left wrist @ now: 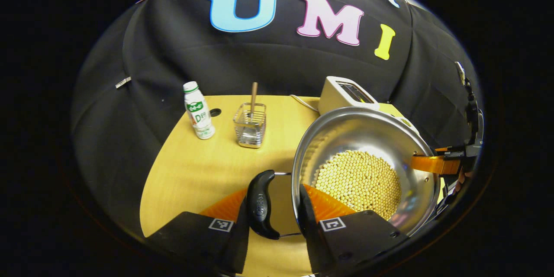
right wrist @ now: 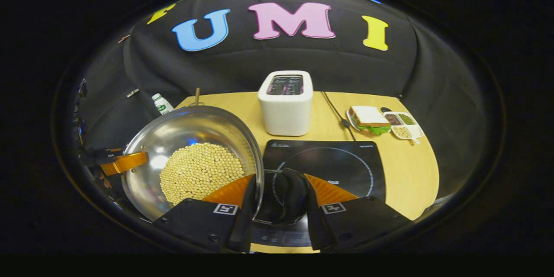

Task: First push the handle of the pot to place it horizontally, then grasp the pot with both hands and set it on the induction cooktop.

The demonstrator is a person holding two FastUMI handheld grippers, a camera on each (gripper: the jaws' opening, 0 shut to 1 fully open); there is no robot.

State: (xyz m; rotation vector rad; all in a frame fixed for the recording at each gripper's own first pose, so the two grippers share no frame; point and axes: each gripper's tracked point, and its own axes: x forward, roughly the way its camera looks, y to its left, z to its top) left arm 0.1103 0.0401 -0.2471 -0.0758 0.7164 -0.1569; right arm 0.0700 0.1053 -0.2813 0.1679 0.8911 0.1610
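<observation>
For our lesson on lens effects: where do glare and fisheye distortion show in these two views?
Left gripper view: the table edge bows into a curve, and glare streaks the pot wall. Right gripper view: bright spots glint inside the pot, and the induction cooktop edges bend.

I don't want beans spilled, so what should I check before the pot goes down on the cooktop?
1. Right tongs clamped on right handle: ok.
2. Left tongs clamped on left handle: cannot tell, there is a gap beside one finger.
3. Induction cooktop bare: ok.
4. Pot centred over cooktop: not ok, mostly beside it.
5. Beans inside pot: ok.
</observation>
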